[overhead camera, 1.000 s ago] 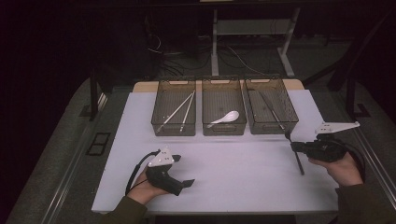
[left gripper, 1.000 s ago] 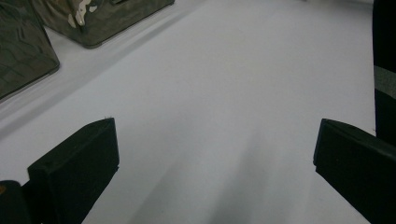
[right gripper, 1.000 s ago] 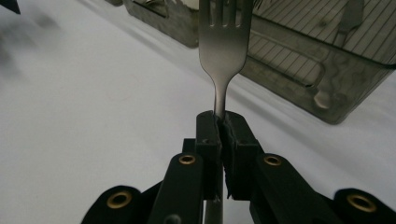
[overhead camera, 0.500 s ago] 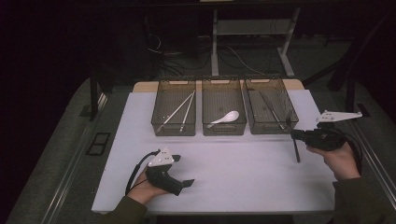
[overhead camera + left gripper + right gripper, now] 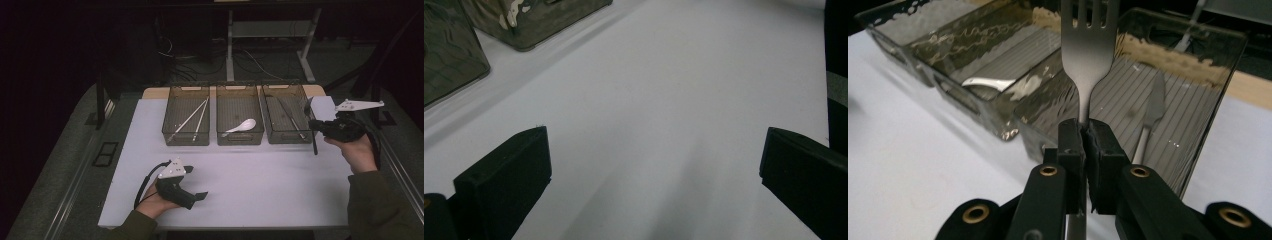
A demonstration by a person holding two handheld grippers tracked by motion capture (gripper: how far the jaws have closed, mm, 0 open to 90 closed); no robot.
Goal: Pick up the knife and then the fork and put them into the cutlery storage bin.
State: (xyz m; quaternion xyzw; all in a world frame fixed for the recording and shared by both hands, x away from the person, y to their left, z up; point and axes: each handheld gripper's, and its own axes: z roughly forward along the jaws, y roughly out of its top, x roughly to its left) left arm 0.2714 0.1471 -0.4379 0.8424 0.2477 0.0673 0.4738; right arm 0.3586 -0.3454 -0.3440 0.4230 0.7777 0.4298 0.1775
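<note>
A metal fork is pinched by its neck in my right gripper, tines pointing up and away. In the high view my right gripper holds the fork upright just off the front right corner of the right bin, handle hanging down over the table. A knife lies in that bin. My left gripper rests low on the white table at the near left. In its own view my left gripper stands open, jaws wide apart over bare table.
Three smoky clear bins stand in a row at the table's far side. The left bin holds chopsticks, the middle bin a white spoon. Dark floor, cables and a stand lie beyond the table.
My right hand has lifted the fork and carried it away from me, up to the right bin's front corner. The left hand has stayed put.
</note>
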